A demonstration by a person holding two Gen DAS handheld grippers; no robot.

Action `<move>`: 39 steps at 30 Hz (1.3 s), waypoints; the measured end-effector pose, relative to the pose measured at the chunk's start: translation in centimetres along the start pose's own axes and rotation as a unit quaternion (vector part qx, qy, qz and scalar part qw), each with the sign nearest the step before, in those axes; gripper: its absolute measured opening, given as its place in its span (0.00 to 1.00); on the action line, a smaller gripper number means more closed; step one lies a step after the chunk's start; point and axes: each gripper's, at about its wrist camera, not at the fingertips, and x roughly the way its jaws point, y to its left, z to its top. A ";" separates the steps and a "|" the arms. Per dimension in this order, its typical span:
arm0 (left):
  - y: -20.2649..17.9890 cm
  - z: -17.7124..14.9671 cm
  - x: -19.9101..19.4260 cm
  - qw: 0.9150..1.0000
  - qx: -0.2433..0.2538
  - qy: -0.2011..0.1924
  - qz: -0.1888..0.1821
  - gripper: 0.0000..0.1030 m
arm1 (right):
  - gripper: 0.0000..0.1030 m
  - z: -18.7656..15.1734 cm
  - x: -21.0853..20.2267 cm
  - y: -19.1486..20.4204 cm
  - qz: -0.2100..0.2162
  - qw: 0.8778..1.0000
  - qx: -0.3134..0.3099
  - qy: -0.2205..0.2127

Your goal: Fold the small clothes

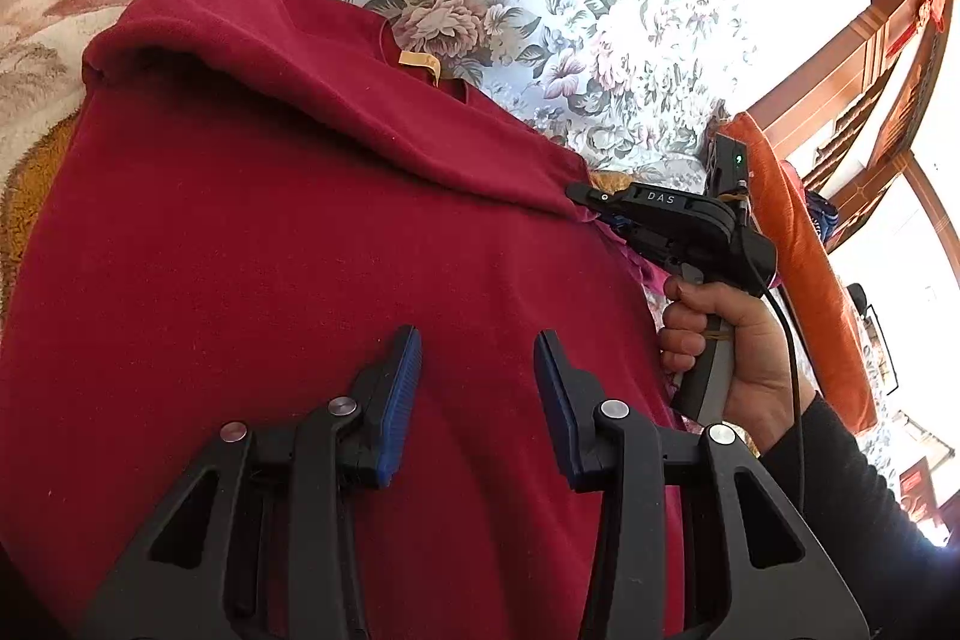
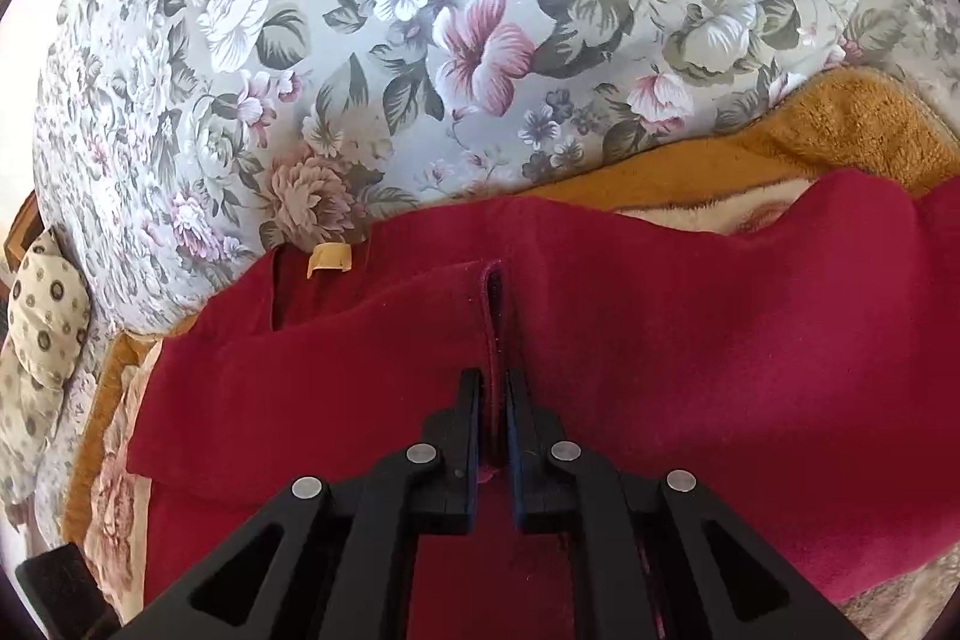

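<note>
red garment (image 1: 270,250): 1 | tools: left tool (image 1: 477,346), right tool (image 2: 493,388): 2 | floral sheet (image 2: 360,40): 1

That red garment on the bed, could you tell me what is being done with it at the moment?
A person is folding a red garment spread on a floral bedspread, using a handheld gripper in each hand. The right gripper is shut on a pinched edge of the fabric and holds a flap of it raised over the rest. The left gripper is open over the middle of the garment, nothing between its pads. The tan neck label shows at the collar.
</note>
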 end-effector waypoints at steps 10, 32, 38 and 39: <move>-0.2 0.7 -0.9 1.000 -0.017 0.004 0.016 0.37 | 0.07 -0.2 -0.3 -0.1 -0.011 1.000 0.007 -0.013; 5.3 10.9 -1.1 0.982 -0.007 -0.045 0.182 0.21 | 0.11 -2.8 -0.7 4.9 0.002 0.994 -0.110 0.016; 4.8 16.1 0.4 0.978 -0.004 -0.064 0.199 0.35 | 0.15 -2.6 -0.6 3.9 0.031 0.995 -0.094 0.018; 6.0 16.9 1.9 0.973 -0.017 -0.041 0.227 0.35 | 0.15 -2.7 -0.6 3.9 0.029 0.995 -0.096 0.018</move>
